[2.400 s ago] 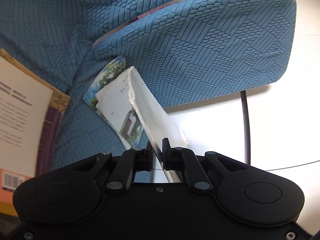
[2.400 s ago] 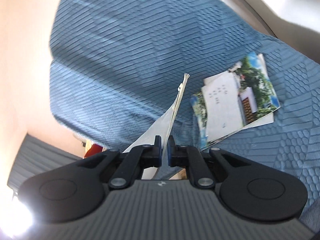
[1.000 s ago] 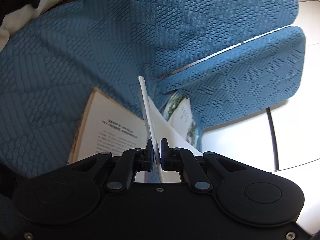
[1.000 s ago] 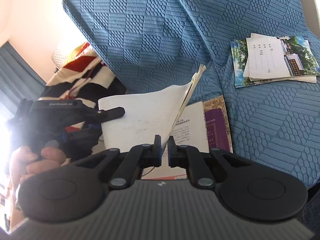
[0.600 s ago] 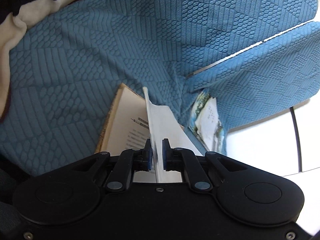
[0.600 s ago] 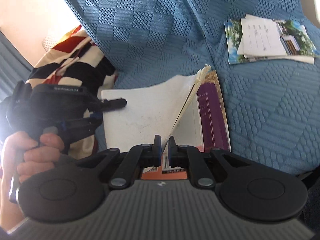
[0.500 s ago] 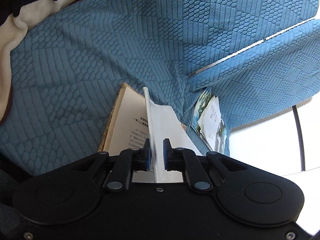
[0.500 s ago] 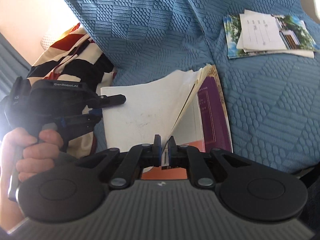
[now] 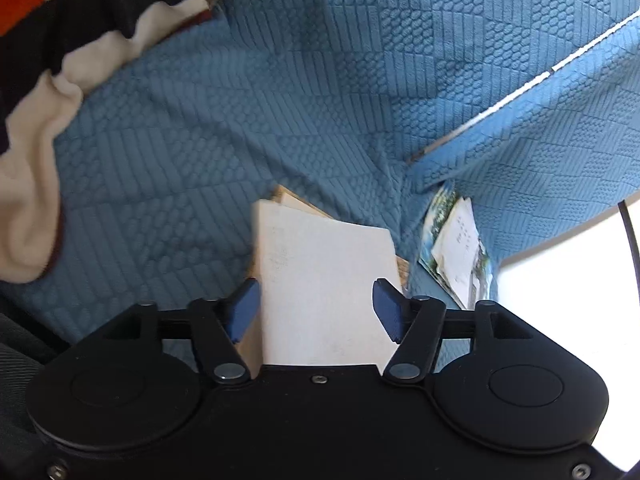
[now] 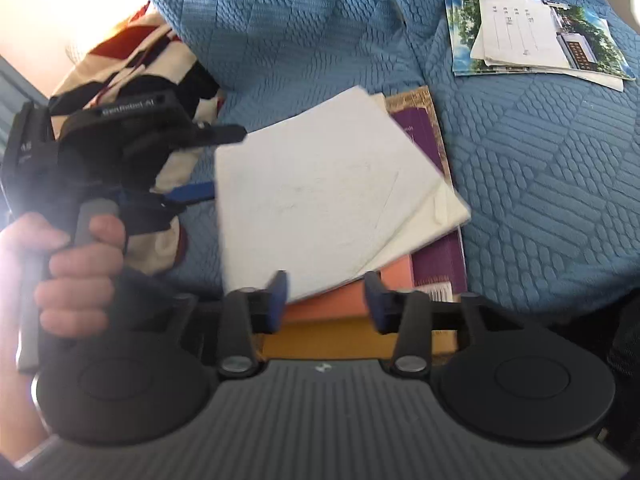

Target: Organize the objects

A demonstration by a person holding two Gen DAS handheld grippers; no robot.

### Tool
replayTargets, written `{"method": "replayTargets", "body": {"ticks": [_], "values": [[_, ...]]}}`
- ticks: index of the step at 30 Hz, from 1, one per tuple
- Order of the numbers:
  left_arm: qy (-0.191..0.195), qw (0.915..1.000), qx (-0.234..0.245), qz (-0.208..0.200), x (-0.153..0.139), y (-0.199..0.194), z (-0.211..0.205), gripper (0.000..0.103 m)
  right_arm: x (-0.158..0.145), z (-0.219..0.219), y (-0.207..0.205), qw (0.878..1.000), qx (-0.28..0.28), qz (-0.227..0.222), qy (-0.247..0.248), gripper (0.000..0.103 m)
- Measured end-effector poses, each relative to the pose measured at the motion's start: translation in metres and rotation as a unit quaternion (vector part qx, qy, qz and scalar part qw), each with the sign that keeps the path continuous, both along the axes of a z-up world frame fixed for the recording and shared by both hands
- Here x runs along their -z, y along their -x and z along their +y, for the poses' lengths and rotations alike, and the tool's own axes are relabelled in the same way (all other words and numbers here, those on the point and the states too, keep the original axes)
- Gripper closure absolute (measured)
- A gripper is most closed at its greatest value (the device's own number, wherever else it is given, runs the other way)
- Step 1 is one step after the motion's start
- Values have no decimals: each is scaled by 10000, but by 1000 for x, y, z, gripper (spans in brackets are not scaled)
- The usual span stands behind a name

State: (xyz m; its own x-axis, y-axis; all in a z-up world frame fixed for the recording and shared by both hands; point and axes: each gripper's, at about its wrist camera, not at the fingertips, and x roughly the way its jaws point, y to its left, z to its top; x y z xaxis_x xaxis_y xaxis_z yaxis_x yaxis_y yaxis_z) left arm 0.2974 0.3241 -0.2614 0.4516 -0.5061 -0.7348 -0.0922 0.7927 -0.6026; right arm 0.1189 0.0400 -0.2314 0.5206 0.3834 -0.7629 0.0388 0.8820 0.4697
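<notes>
Your right gripper [image 10: 324, 300] and left gripper [image 9: 316, 308] both have jaws opening, pads clear of the two white sheets [image 10: 320, 200], which lie loose on one purple-and-orange book [image 10: 436, 264] on the blue sofa cover [image 10: 540, 200]. One stack of photo leaflets [image 10: 532, 40] sits well apart, beside one striped blanket [image 9: 36, 128].

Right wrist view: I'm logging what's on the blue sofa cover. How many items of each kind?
White paper sheets lying on the book: 2
Book with purple-and-orange cover: 1
Stack of photo cards and notes: 1
Striped blanket: 1
Total: 5
</notes>
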Motion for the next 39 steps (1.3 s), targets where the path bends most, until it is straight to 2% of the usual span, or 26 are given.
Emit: {"method": "replayTargets", "body": {"ticks": [1, 4, 10, 15, 20, 25, 27, 29, 31, 32, 39], "values": [[1, 10000, -20, -8, -1, 0, 2, 41, -2, 0, 2, 10000, -27, 38, 30, 39], [-44, 10000, -44, -46, -3, 4, 4, 40, -11, -3, 7, 9998, -139, 70, 146, 30], [-256, 9996, -30, -95, -5, 10, -2, 39, -29, -14, 8, 9977, -290, -318, 529, 30], [-350, 9993, 75, -93, -2, 12, -10, 42, -29, -28, -8, 9931, -129, -740, 898, 30], [-517, 9986, 95, -72, 3, 11, -17, 48, -16, -41, -27, 9905, -34, -848, 1082, 30], [-764, 9970, 142, -59, 7, 10, -23, 52, 2, -47, -36, 9924, -98, -777, 953, 31], [-898, 9959, 120, -64, 8, 10, -25, 52, 13, -47, -40, 9933, -78, -608, 983, 32], [-1048, 9944, 111, -69, 9, 9, -27, 52, 20, -46, -42, 9938, -101, -503, 988, 38], [-1126, 9935, 158, -41, 11, 9, -29, 52, 24, -45, -44, 9949, -147, -468, 884, 54], [-1142, 9933, 183, -23, 12, 8, -30, 52, 25, -45, -45, 9954, -136, -435, 838, 58], [-1318, 9908, 298, 36, 16, 7, -36, 52, 27, -44, -46, 9966, -120, -387, 717, 80]]}}
